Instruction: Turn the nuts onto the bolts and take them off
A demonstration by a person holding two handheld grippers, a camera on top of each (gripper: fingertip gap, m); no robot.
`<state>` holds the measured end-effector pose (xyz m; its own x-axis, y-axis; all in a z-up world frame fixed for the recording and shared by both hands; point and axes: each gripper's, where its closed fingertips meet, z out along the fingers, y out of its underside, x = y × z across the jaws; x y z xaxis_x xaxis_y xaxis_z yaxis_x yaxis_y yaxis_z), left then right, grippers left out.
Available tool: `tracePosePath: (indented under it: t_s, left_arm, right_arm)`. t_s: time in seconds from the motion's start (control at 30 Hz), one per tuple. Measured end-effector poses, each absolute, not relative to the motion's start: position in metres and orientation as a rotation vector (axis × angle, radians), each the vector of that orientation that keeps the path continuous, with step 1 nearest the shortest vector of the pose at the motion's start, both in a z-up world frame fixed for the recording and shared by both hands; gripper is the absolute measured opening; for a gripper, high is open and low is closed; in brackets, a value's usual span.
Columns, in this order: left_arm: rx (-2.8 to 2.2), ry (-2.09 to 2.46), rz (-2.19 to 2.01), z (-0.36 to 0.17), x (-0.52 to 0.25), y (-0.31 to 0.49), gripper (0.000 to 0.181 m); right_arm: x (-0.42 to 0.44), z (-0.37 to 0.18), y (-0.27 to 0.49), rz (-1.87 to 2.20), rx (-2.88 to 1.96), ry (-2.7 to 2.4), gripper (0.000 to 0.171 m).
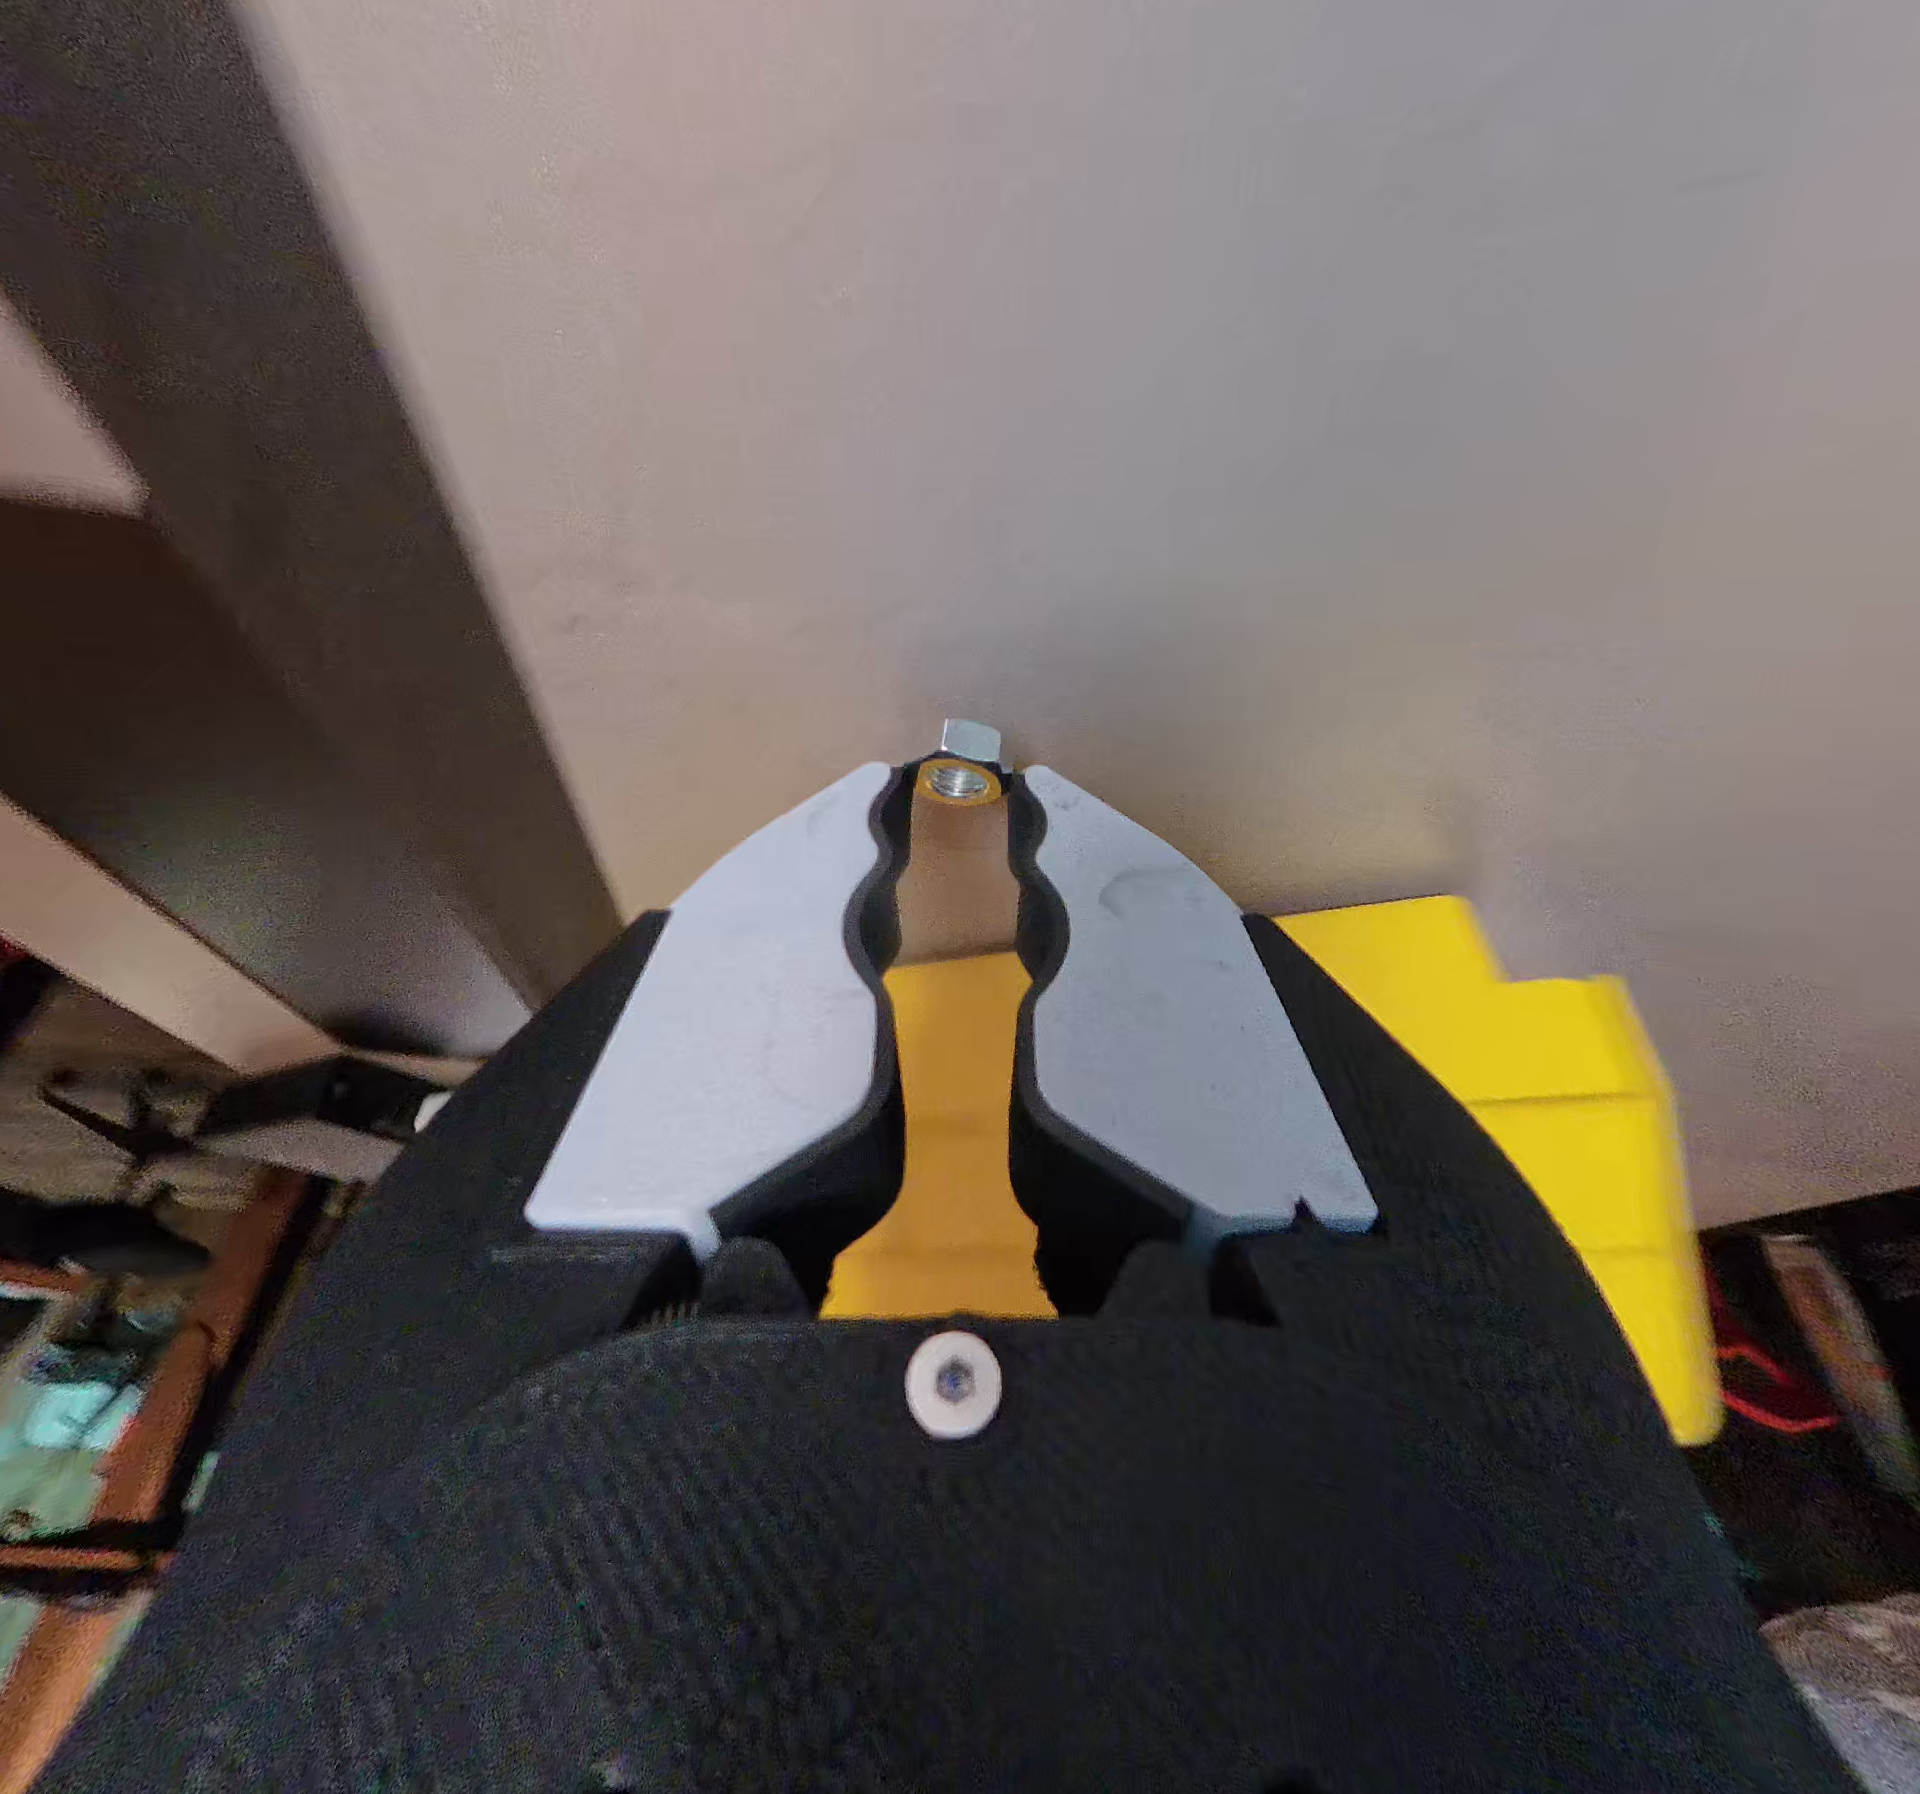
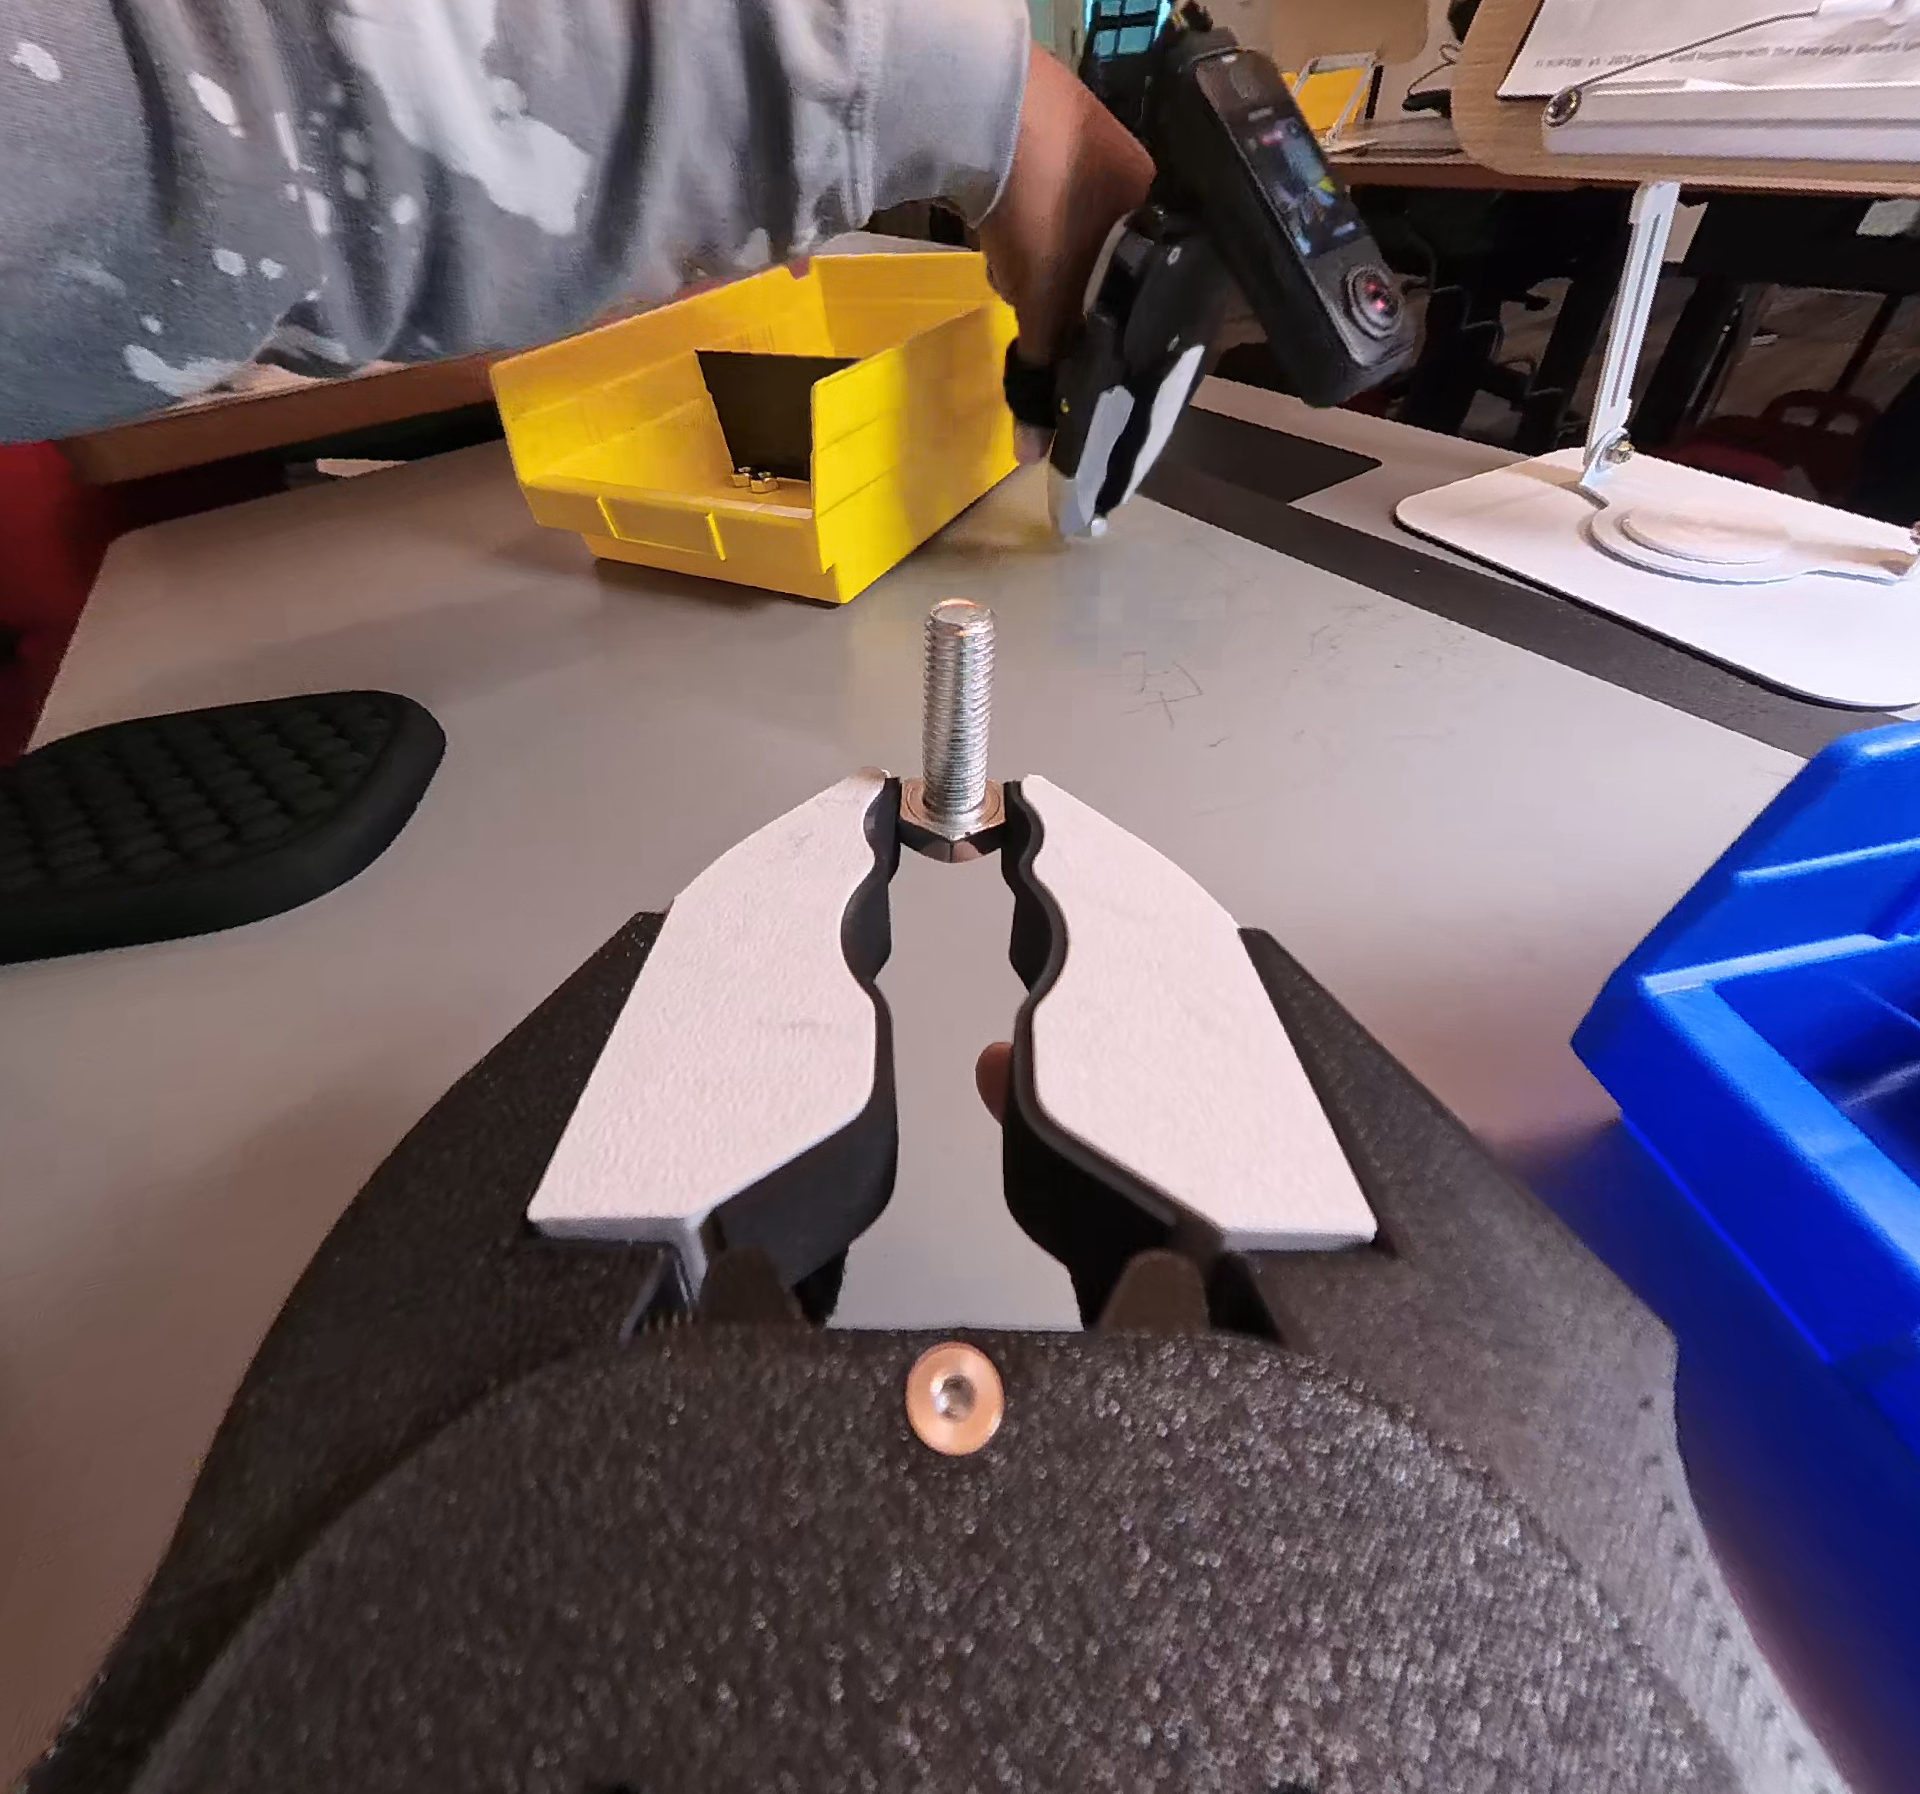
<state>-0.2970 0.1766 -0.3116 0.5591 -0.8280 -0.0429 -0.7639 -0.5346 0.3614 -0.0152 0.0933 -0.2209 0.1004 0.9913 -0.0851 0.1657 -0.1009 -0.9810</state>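
Observation:
My left gripper is shut on a small silver hex nut, pinched at the fingertips with its threaded hole facing the camera, just above the grey table. In the right wrist view the left gripper hangs tip-down beside the yellow bin. My right gripper is shut on the hex head of a silver bolt, and the threaded shaft points up and away over the table. A few loose nuts lie in the yellow bin.
A blue bin stands close at the right. A black textured pad lies at the left. A white stand with an instruction sheet is at the back right. A person's grey sleeve reaches across the top.

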Motion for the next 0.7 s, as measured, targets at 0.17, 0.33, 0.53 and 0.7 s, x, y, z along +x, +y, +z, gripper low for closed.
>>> tracePosePath:
  t_s: [0.17, 0.33, 0.53, 0.7]
  left_arm:
    - [2.341, -1.542, -0.331, -0.314, -0.208, 0.123, 0.019]
    - [2.273, -1.625, -0.341, -0.323, -0.156, 0.073, 0.019]
    - [2.459, -1.644, -0.237, -0.324, -0.135, 0.060, 0.022]
    - [2.892, -1.587, 0.060, -0.318, -0.124, 0.060, 0.030]
  right_arm:
    - [-0.013, -0.215, 0.093, 1.111, -1.424, -1.207, 0.018]
    - [-0.003, -0.202, 0.108, 1.082, -1.409, -1.098, 0.018]
    - [0.003, -0.198, 0.117, 1.070, -1.417, -1.041, 0.018]
    - [0.005, -0.194, 0.119, 1.075, -1.409, -1.026, 0.018]
